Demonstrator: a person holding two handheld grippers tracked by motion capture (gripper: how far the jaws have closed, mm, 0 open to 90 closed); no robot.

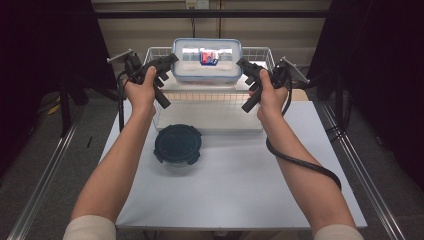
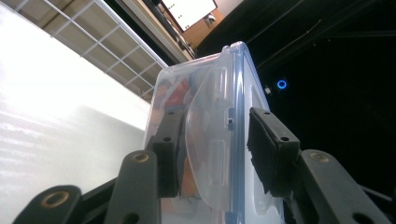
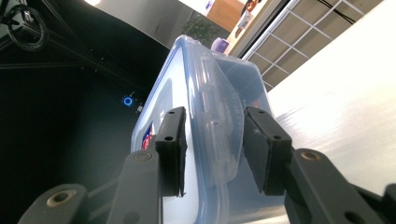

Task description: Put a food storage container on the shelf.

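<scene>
Right now I hold a clear rectangular container (image 1: 207, 60) with a blue-rimmed lid between my two claws, one at each short end. It sits up over the far half of a white wire basket (image 1: 210, 107) at the back of the table (image 1: 240, 185), and its long axis runs side to side across my body.

My left gripper (image 1: 167, 61) bites the container's left end. In the left gripper view its two black jaws straddle the lid's side latch (image 2: 212, 154), one pad on the base wall, the other against the lid face; they look clamped on the container. My right gripper (image 1: 244, 64) mirrors this at the right end, its jaws closed around the other latch (image 3: 219, 135) and the lid edge. Both hands stand equally near it, so whatever comes next has to be done by the two together, level, or the box will tip along its length.

A red and blue label (image 1: 209, 57) shows through the lid, but its writing is too small to read. Nearer to me on the table, well apart from the basket's contents, lies a round container with a dark teal lid (image 1: 177, 144), untouched.
</scene>
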